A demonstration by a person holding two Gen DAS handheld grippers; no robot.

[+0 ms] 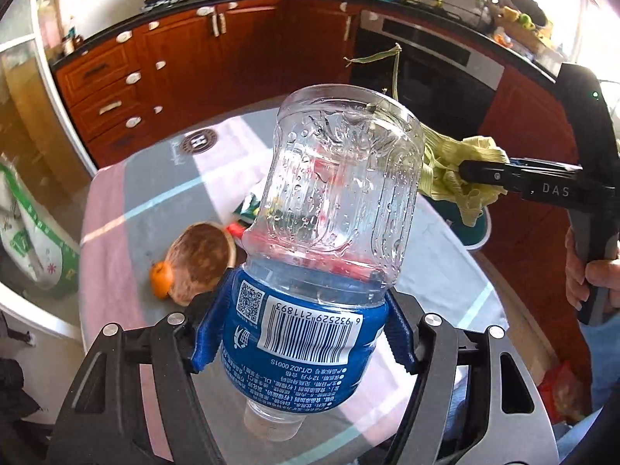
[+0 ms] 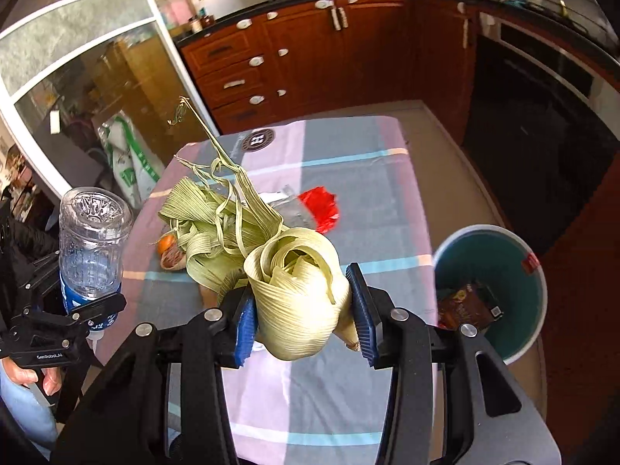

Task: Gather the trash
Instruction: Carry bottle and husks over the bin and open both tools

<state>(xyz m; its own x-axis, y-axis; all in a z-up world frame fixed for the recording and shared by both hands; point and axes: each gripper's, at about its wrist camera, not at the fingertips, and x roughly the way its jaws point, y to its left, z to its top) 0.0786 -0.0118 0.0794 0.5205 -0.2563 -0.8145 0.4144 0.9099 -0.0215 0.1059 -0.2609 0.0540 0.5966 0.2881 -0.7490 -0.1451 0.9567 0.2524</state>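
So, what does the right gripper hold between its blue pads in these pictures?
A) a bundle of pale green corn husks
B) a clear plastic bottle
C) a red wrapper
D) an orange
A: the right gripper is shut on the corn husks; the bottle is in the left gripper.

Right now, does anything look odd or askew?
Yes: the plastic bottle sits upside down in the left gripper, cap end toward the camera. The corn husks in the right gripper trail loose strands. Nothing looks spilled.
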